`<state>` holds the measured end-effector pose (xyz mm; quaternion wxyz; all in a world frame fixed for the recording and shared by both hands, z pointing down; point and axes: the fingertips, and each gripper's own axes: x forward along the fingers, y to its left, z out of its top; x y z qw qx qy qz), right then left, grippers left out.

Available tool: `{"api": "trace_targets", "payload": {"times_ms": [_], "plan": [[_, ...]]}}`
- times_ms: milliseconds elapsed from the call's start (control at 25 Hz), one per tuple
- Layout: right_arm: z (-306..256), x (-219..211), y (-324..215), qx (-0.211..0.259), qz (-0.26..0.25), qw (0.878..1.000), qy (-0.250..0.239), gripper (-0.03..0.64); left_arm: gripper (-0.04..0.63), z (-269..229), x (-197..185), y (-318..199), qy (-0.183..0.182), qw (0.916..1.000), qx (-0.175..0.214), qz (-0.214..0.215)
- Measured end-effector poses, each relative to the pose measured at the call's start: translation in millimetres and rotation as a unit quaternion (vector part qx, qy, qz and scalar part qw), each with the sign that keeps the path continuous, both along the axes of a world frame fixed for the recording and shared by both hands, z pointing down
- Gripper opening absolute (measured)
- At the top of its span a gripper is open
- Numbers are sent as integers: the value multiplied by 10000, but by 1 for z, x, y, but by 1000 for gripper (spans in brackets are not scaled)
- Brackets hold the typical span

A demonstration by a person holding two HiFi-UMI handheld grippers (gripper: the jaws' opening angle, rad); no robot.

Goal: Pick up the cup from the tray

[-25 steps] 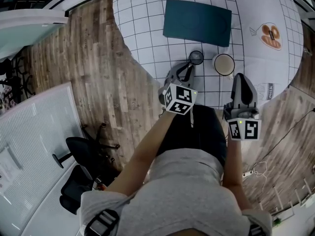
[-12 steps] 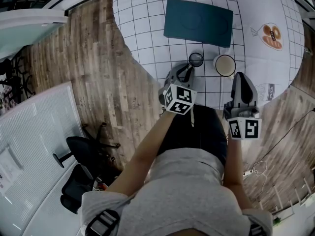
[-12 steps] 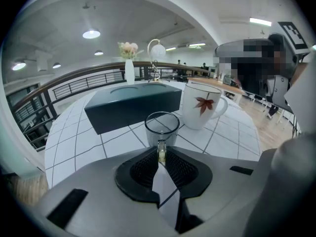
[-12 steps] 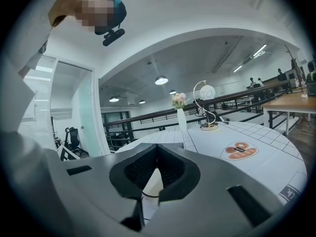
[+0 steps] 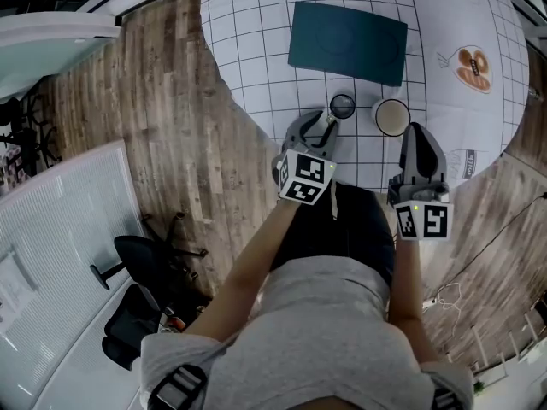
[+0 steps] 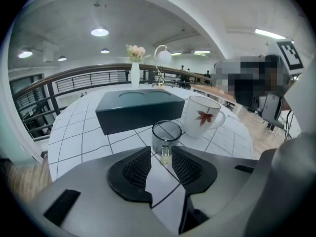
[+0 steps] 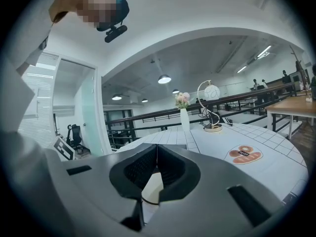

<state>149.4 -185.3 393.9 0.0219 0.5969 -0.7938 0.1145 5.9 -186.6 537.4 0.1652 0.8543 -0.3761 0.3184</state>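
Observation:
A small clear glass cup [image 6: 166, 135] stands upright on the gridded white tablecloth, just beyond the tips of my left gripper [image 6: 161, 156]. Those jaws are opening, with a gap between the pads and nothing pressed in them. In the head view the glass cup [image 5: 342, 106] sits right ahead of the left gripper [image 5: 326, 123]. A white mug [image 6: 200, 115] with a red leaf print stands to its right. The dark teal tray [image 6: 139, 108] lies behind both, with nothing on top. My right gripper [image 7: 157, 154] is shut and empty, near the mug [image 5: 391, 116] by the table's front edge.
A white vase of flowers [image 6: 135, 68] and a curved lamp [image 6: 161, 63] stand at the table's far side. A doughnut picture [image 5: 469, 65] is printed on the cloth at the right. The round table's edge [image 5: 248, 114] drops to wooden floor; office chairs [image 5: 141, 267] stand at lower left.
My left gripper's jaws have parted and drawn slightly back from the glass cup, which stays standing on the table. The right gripper has hardly moved.

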Motion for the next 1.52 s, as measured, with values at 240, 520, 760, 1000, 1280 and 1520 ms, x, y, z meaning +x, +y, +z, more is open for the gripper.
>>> {"api": "trace_targets", "payload": {"times_ms": [240, 520, 760, 1000, 1280, 1520], "plan": [[-15, -6, -14, 139, -125, 9998, 106, 9, 132, -58, -13, -13, 512, 9974, 430, -283], [-35, -14, -40, 258, -170, 9995, 117, 9, 9, -130, 0, -57, 1217, 9849, 1142, -470], [-57, -23, -64, 403, -165, 9990, 44, 8, 8, -183, 33, -87, 1603, 9735, 1608, -270], [-68, -29, -75, 464, -169, 9988, 61, 8, 8, -209, 53, -105, 1636, 9675, 1921, -153], [-77, -24, -79, 577, -98, 9983, 83, 8, 8, -205, 54, -111, 1550, 9700, 1864, -200], [-85, -21, -83, 644, -95, 9978, 131, 8, 8, -203, 60, -110, 1533, 9711, 1821, -158]]}}
